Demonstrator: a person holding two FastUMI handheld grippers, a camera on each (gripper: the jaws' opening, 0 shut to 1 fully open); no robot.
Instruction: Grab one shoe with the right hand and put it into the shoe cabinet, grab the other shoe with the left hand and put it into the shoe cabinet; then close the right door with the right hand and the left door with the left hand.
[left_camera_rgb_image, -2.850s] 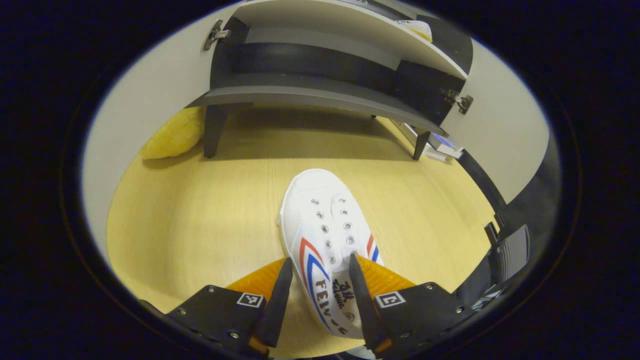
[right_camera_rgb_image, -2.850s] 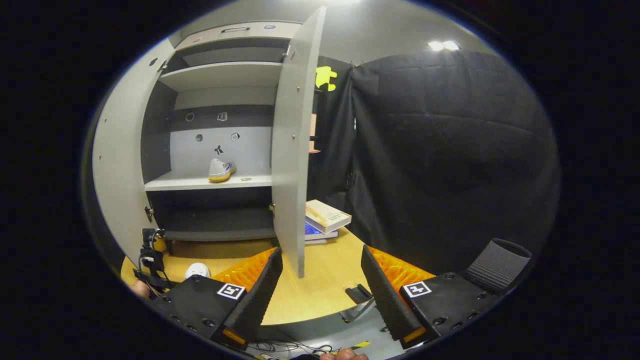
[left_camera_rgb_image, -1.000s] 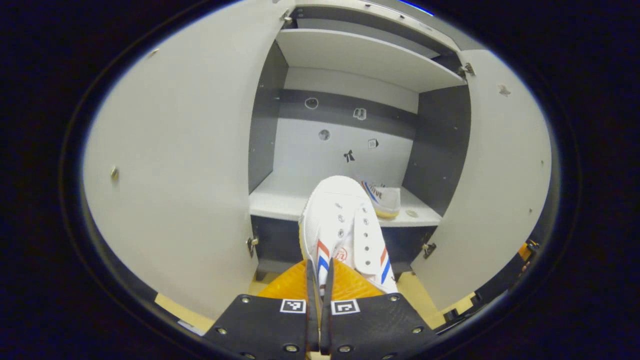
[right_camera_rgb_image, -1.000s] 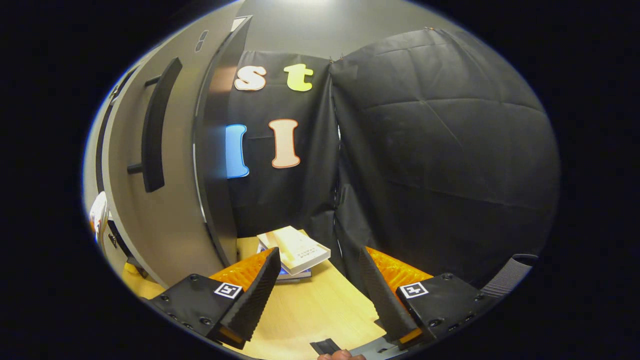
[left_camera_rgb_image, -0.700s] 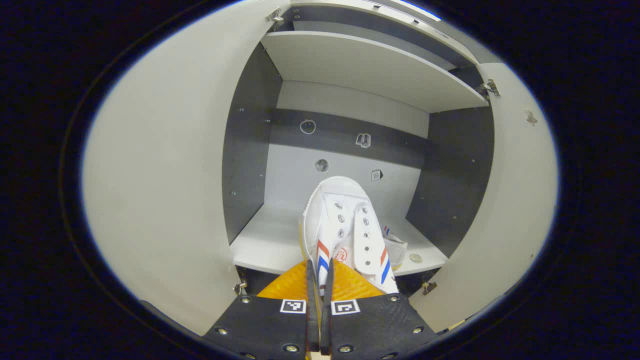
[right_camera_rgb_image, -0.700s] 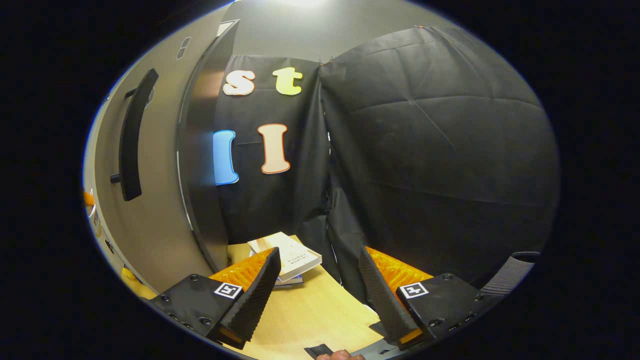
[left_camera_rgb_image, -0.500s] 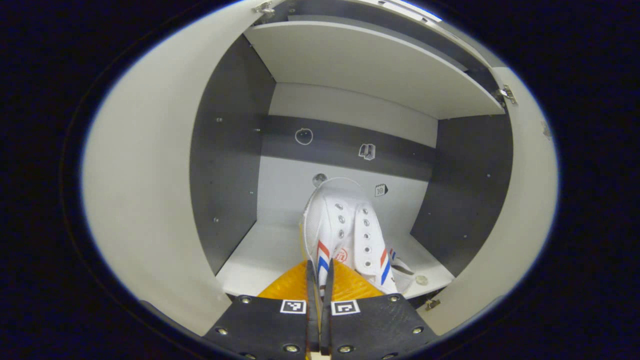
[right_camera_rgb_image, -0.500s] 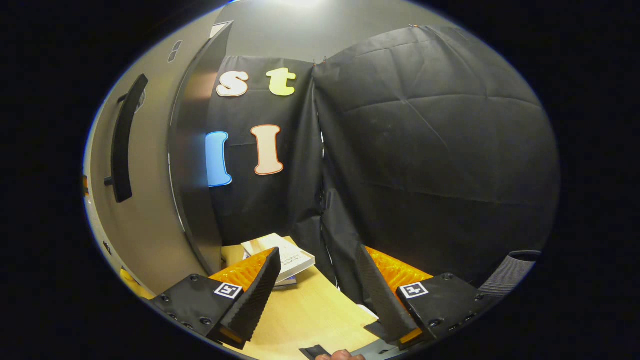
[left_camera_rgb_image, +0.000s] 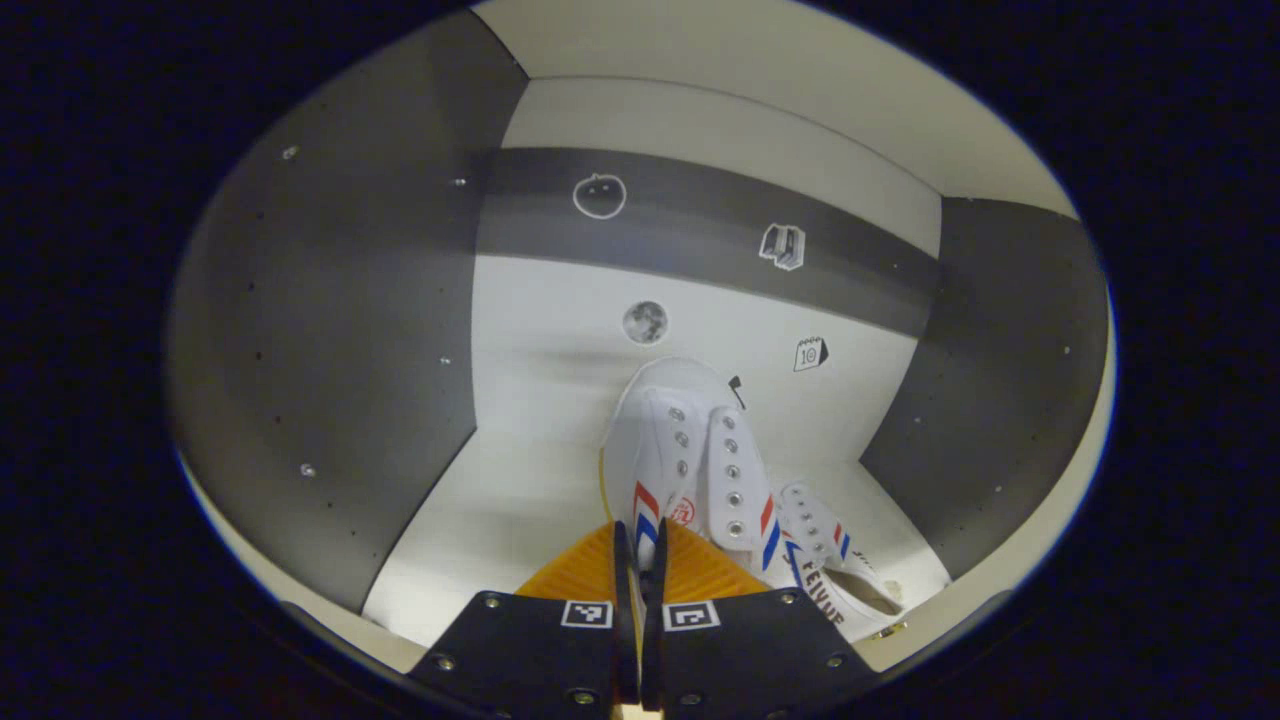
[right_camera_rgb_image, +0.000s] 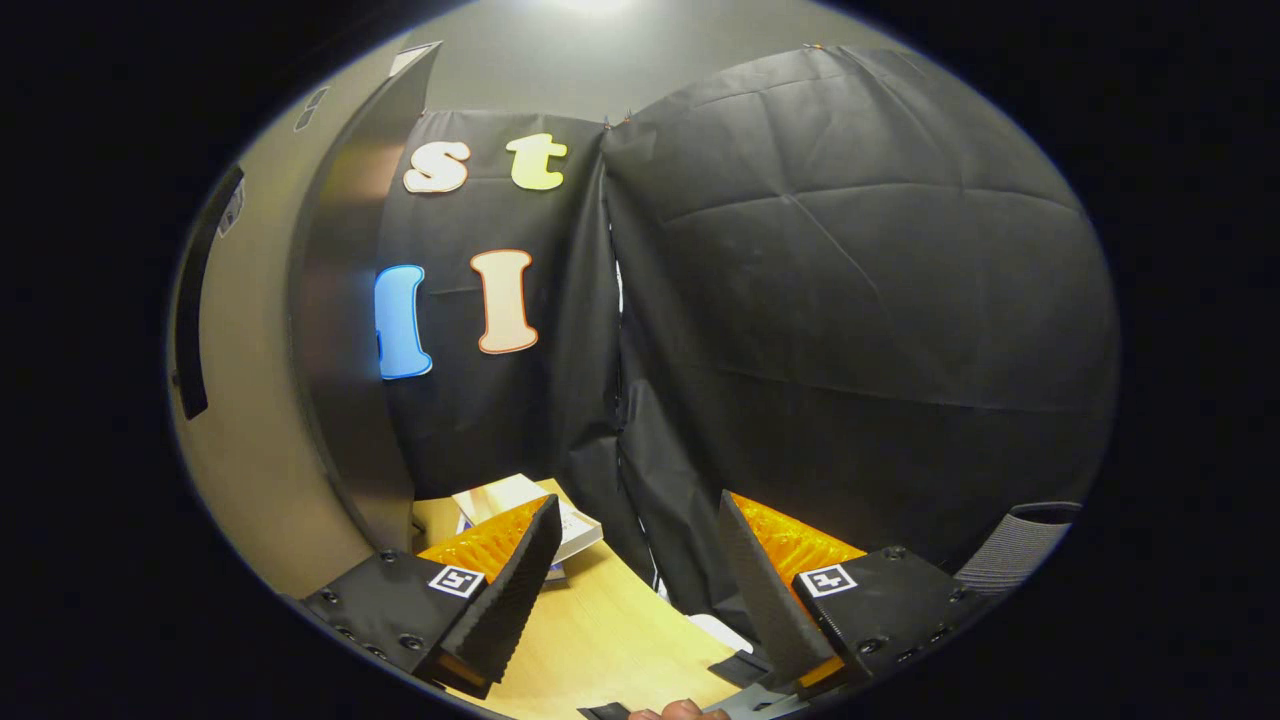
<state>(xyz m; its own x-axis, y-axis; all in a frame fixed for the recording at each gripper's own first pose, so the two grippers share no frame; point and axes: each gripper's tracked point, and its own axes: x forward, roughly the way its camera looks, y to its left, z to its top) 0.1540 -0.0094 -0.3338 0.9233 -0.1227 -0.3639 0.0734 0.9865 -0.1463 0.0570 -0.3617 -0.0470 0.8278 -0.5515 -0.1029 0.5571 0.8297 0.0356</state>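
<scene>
The left gripper view looks from just behind its own jaws straight into the shoe cabinet (left_camera_rgb_image: 700, 300), so close that the back panel, both side walls and the shelf (left_camera_rgb_image: 500, 520) fill the round picture. It faces the back wall head-on, tilted slightly down toward the shelf.

The right gripper view sits outside the cabinet, low over the tabletop (right_camera_rgb_image: 610, 640), and faces the booth's black cloth wall (right_camera_rgb_image: 850, 350) from a moderate distance. The outer face of the right door (right_camera_rgb_image: 250, 400) runs up its left edge, seen at a steep angle.

The two views share the cabinet itself, one from inside, the other from outside.
</scene>
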